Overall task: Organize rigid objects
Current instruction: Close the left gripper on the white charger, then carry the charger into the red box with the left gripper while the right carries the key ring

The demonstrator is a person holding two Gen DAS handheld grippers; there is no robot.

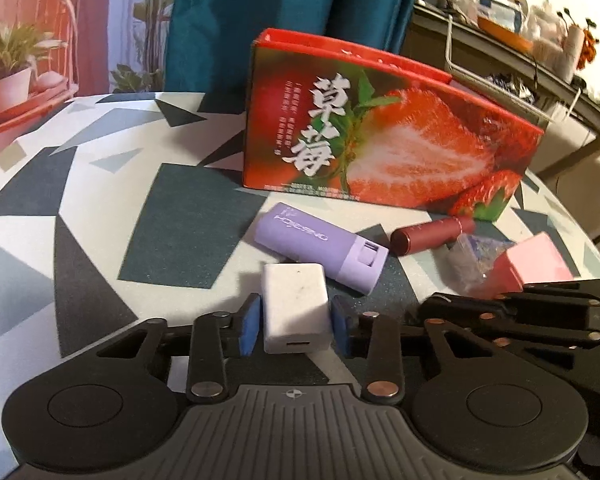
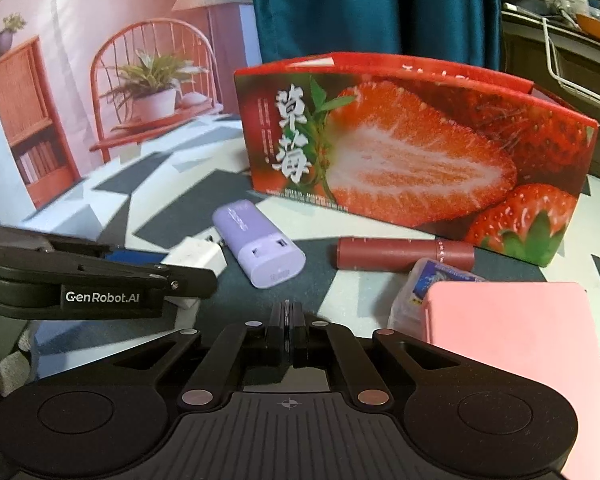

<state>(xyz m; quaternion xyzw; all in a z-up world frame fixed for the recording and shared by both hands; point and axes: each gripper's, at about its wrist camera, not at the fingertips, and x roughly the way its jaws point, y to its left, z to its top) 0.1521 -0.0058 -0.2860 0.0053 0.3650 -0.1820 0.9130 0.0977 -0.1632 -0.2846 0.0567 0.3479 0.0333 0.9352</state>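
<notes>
A white charger block (image 1: pixel 295 307) lies on the patterned table between the blue pads of my left gripper (image 1: pixel 295 320); the pads stand just beside its sides with thin gaps. In the right wrist view the charger (image 2: pixel 198 258) shows behind the left gripper (image 2: pixel 156 268). A purple power bank (image 1: pixel 322 249) (image 2: pixel 260 246) and a dark red lipstick tube (image 1: pixel 430 234) (image 2: pixel 404 254) lie in front of a red strawberry box (image 1: pixel 388 136) (image 2: pixel 412 152). My right gripper (image 2: pixel 287 320) is shut and empty, low over the table.
A pink box (image 2: pixel 512 332) (image 1: pixel 536 262) and a clear plastic packet (image 2: pixel 424 284) (image 1: pixel 474 264) lie at the right. The round table (image 1: pixel 100 200) drops off at left and right. A teal curtain and a cluttered shelf stand behind.
</notes>
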